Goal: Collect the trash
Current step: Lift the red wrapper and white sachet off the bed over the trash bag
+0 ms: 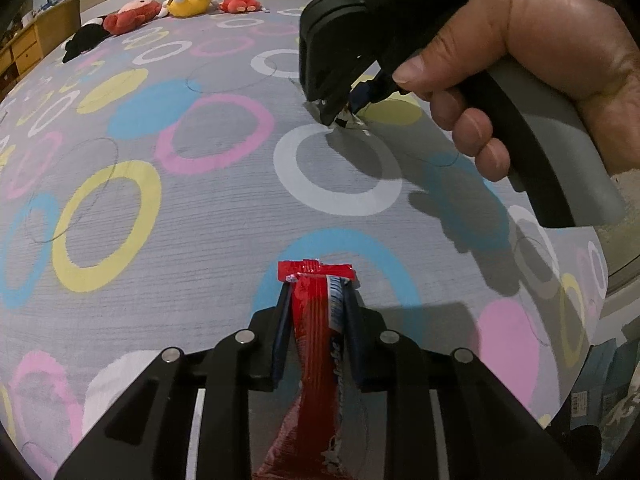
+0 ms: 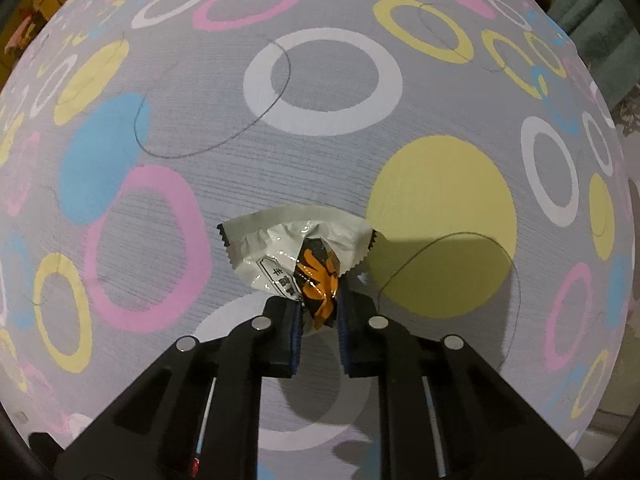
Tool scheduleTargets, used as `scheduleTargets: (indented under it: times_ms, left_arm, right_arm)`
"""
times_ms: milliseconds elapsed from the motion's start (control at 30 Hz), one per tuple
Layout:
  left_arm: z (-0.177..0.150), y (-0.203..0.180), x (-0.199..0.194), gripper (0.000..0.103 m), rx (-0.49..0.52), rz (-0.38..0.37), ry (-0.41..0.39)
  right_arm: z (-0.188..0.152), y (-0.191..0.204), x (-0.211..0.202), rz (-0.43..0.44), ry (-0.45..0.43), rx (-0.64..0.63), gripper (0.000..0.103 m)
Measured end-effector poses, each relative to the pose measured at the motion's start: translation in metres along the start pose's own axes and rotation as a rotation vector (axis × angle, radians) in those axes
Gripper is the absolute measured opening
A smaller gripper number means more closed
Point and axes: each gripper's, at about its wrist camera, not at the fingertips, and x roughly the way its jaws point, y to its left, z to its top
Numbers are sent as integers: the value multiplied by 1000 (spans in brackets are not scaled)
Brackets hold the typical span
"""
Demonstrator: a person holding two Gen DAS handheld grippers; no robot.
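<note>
My left gripper (image 1: pixel 317 286) is shut on a red snack wrapper (image 1: pixel 314 320), which runs lengthwise between the fingers and sticks out past the tips, held above the carpet. My right gripper (image 2: pixel 319 304) is shut on a white, black and orange snack wrapper (image 2: pixel 296 252), whose crumpled white end fans out ahead of the fingertips. The right gripper also shows in the left wrist view (image 1: pixel 340 114), held by a hand at the upper right, tips down close to the carpet with the wrapper pinched in them.
A grey carpet (image 1: pixel 200 220) with coloured rings covers the floor. Several plush toys (image 1: pixel 188 0) lie along its far edge. A wooden drawer unit (image 1: pixel 28 48) stands at the far left. A green sofa corner (image 2: pixel 592 28) is at the upper right.
</note>
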Motion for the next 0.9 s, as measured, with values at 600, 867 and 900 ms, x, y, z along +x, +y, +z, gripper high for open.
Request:
scheduleTargets:
  times_ms: [600, 867, 900]
  left_arm:
    - [-10, 20, -40, 24, -36, 27, -18]
    - [-23, 21, -69, 24, -39, 30, -44]
    - [-24, 22, -73, 24, -42, 30, -51]
  right_arm:
    - [-48, -32, -60, 84, -62, 43, 13]
    - [-88, -17, -98, 120, -132, 7, 13]
    - [-93, -14, -101, 124, -138, 4, 13]
